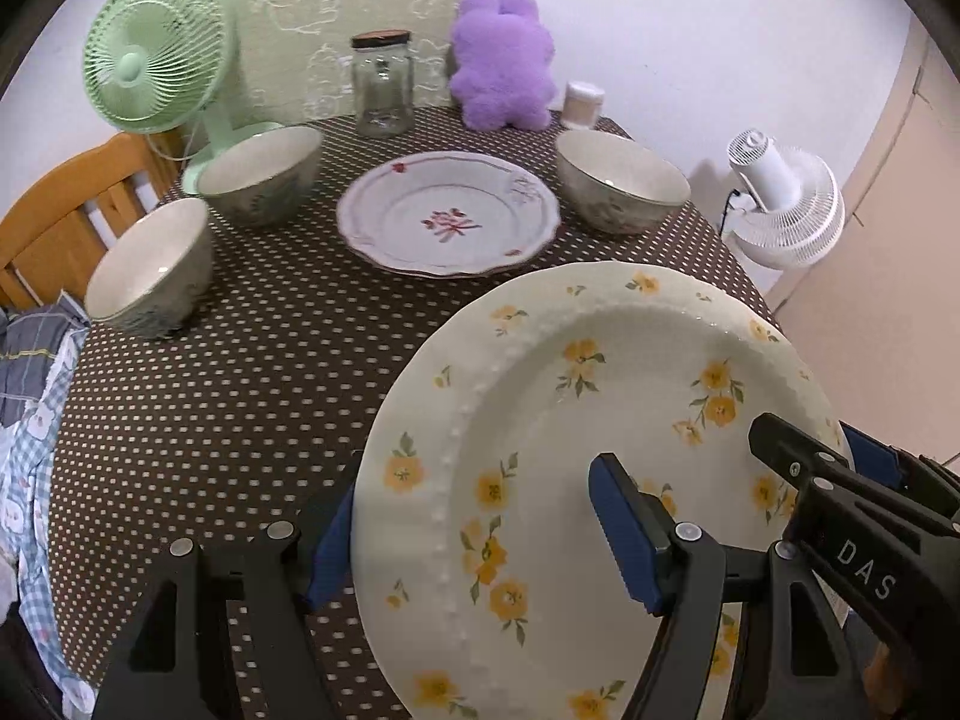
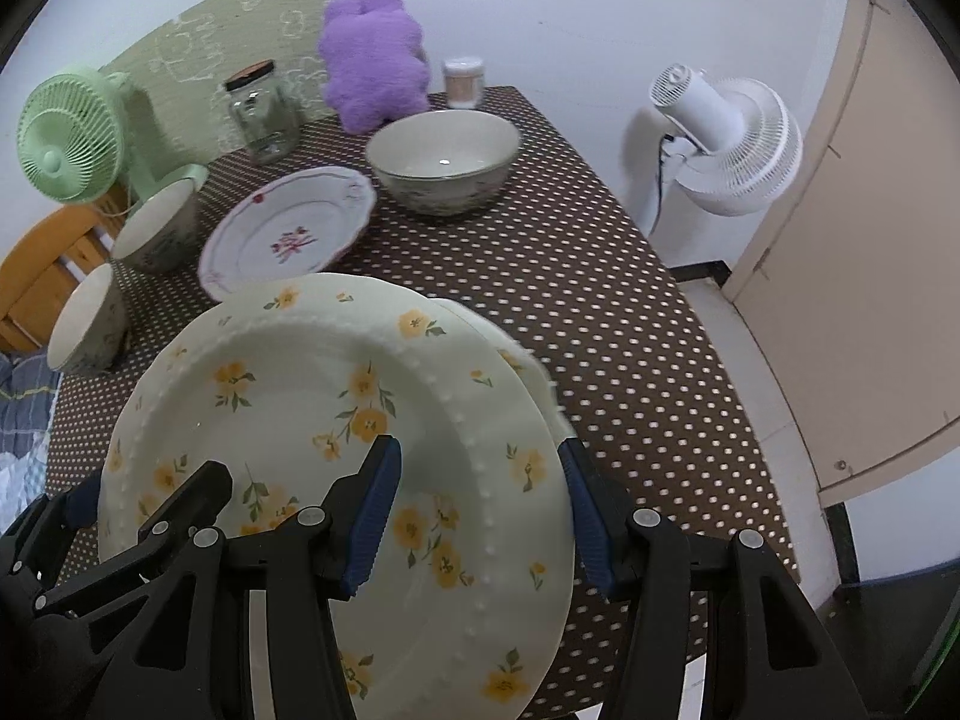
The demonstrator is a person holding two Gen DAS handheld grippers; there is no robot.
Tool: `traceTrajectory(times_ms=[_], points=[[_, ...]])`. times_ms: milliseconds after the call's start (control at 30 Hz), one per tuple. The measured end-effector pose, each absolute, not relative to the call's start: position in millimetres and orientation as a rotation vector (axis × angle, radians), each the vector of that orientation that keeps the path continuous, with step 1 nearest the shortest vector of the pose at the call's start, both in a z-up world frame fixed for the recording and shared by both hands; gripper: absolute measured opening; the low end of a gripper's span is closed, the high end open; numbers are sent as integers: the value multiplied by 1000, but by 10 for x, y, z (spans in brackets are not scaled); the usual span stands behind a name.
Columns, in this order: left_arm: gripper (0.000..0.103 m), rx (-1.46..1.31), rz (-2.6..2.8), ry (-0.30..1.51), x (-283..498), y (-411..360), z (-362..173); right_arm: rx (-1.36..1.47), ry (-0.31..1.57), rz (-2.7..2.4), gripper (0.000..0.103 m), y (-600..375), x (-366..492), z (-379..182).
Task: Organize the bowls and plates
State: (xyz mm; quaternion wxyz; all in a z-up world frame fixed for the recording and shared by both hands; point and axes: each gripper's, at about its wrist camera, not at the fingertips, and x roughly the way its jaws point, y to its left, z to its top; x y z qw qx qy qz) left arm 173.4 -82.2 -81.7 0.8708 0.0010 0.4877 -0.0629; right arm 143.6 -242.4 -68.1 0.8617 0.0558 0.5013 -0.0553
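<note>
A cream plate with yellow flowers [image 1: 570, 420] hangs tilted over the near part of the dotted table [image 1: 270, 390]. My left gripper [image 1: 480, 540] is shut on its left rim, one finger on top and one beneath. My right gripper [image 2: 480, 516] is shut on the right rim of the same plate [image 2: 300, 372]. A second pale rim [image 2: 510, 348] shows under its far edge. Farther back lies a white plate with red flowers [image 1: 447, 216]. Three bowls stand around it: two at the left [image 1: 264, 171] [image 1: 150, 264] and one at the right [image 1: 621, 177].
Along the back edge stand a green fan [image 1: 150, 48], a glass jar [image 1: 382, 84], a purple plush toy [image 1: 501, 60] and a small container [image 1: 583, 102]. A white fan [image 1: 786, 198] stands off the table's right side, and a wooden chair [image 1: 66, 210] is at the left.
</note>
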Motion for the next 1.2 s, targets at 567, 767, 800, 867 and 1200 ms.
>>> traceTrajectory(times_ms=[567, 767, 800, 867, 1200], points=[[73, 3, -121, 1123, 1907, -1229, -1224, 119, 1135, -127, 58, -2821, 1593, -1011], [74, -5, -104, 1144, 1998, -1224, -1313, 110, 1146, -114, 58, -2809, 1671, -1057], [74, -7, -103, 1148, 2003, -1220, -1323, 109, 1148, -113, 58, -2805, 1682, -1064], [74, -12, -101, 1155, 2019, -1216, -1339, 107, 1152, -110, 58, -2798, 1697, -1077], [75, 6, -93, 1144, 2055, -1231, -1363, 105, 1171, -114, 58, -2777, 1729, -1137]])
